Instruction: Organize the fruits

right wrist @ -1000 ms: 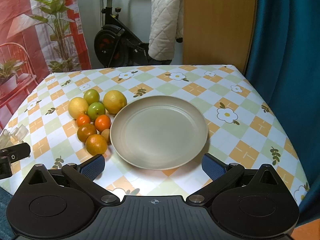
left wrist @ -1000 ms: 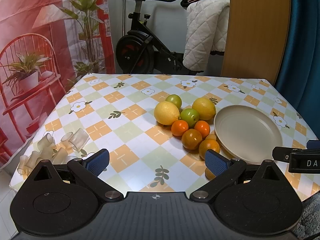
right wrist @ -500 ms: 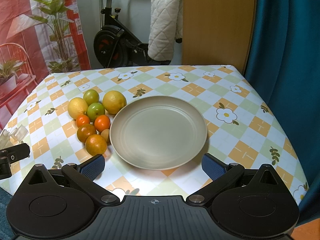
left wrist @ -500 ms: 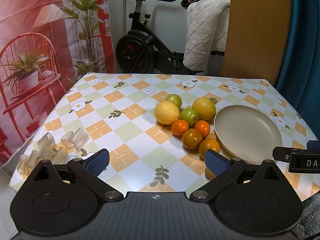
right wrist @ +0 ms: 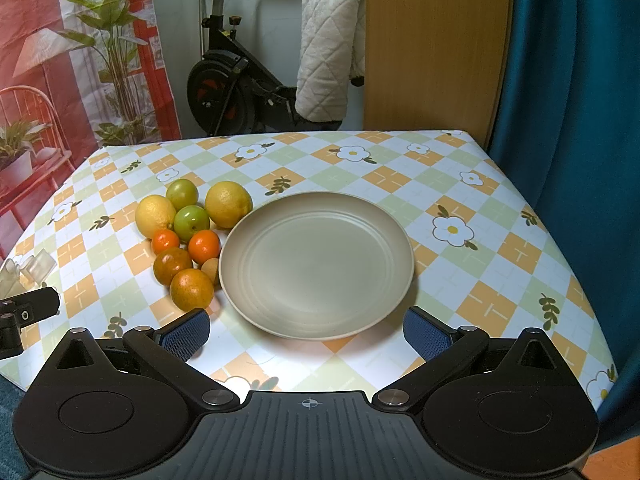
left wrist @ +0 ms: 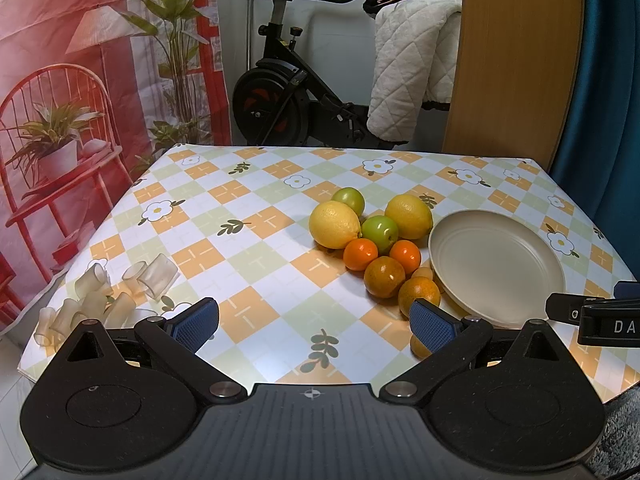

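A beige plate (right wrist: pixel 316 264) lies empty on the checked tablecloth; it also shows in the left wrist view (left wrist: pixel 496 264). Left of it sits a cluster of fruit: two lemons (right wrist: pixel 154 216) (right wrist: pixel 228 203), two green fruits (right wrist: pixel 192 222), several oranges (right wrist: pixel 191 289) and a small brown fruit (right wrist: pixel 211 270). The cluster shows in the left wrist view too, lemon (left wrist: pixel 334 224), orange (left wrist: pixel 384 276). My left gripper (left wrist: pixel 314 324) is open and empty, near the table's front edge. My right gripper (right wrist: pixel 306 334) is open and empty, just before the plate.
Several clear plastic cups (left wrist: pixel 96 296) lie at the table's front left corner. An exercise bike (left wrist: pixel 288 92) with a white quilt (left wrist: pixel 408 68), a wooden panel (right wrist: pixel 436 44) and a blue curtain (right wrist: pixel 576 80) stand behind and to the right of the table.
Both views have shifted very slightly; the fruit and plate have not moved, and both grippers stay open.
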Demonstrator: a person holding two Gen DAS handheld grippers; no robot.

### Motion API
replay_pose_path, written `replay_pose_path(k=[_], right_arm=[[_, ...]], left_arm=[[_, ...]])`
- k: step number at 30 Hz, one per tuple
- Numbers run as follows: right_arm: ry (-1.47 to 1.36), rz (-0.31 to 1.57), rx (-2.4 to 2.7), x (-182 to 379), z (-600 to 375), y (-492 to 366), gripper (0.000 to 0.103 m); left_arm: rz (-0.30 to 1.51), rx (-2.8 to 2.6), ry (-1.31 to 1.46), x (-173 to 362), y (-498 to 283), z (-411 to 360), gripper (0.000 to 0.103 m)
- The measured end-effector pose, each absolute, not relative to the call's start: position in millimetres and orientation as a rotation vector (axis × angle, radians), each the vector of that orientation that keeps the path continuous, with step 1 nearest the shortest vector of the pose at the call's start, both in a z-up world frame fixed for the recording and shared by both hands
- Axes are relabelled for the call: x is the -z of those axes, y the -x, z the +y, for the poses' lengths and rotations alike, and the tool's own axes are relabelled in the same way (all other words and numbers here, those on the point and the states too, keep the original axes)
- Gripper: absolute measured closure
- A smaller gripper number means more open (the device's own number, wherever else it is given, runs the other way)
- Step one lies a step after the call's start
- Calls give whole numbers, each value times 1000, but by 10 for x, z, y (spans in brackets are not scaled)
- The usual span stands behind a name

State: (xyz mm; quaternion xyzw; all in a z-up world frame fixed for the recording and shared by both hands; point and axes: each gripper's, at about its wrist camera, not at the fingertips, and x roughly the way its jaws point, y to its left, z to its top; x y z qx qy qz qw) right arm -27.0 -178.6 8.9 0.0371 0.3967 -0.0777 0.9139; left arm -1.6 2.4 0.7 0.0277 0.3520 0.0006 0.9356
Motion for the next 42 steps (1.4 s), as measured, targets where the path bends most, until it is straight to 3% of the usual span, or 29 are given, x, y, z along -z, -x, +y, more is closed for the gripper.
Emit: replay_pose_path(k=[42], right_arm=[[-80,808,148,-126,-1787,277,1]], left_arm=[[731,-24,-27,-25,-14,67,1]])
